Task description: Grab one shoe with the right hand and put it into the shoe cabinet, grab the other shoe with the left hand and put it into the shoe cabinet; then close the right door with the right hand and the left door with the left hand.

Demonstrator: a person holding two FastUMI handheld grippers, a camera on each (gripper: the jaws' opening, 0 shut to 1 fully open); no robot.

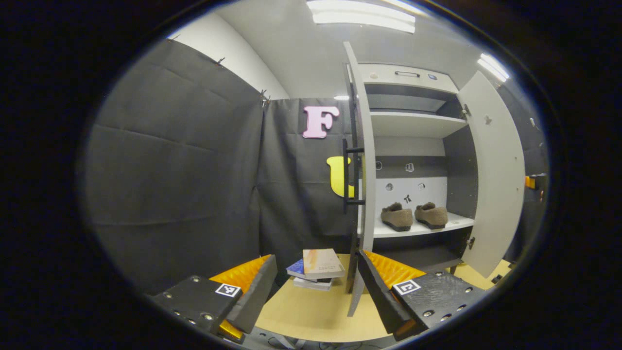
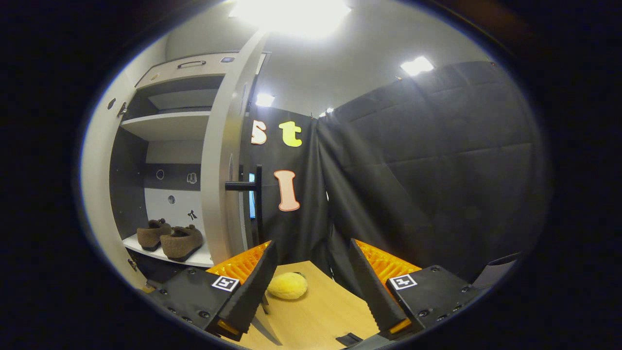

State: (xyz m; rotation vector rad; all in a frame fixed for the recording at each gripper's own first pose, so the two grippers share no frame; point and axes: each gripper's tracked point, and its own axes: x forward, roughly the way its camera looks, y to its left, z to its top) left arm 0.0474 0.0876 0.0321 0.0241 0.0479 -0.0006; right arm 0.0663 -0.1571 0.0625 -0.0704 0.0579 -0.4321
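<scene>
Both shoes (image 1: 413,216) were sitting side by side on the white lower shelf (image 1: 452,224) of the shoe cabinet (image 1: 413,124), fuzzy brown slipper-type things with dark soles. From my right gripper view the near one partly covered the other, so I couldn't make out its toe. Both doors were swung open: the left door (image 1: 362,160) edge-on to me with its black bar handle (image 1: 346,176), the right door (image 1: 498,170) flat and plain, its lower corner cut off by the edge of the view. There were little marks on the cabinet's back panel, too small for me to read.

My left gripper (image 1: 311,291) was spread wide, holding nothing, over the wooden table (image 1: 311,316) near a small stack of books (image 1: 316,270). My right gripper (image 2: 311,287) was spread too, empty, with a fluffy yellow ball (image 2: 287,286) just beside one finger.
</scene>
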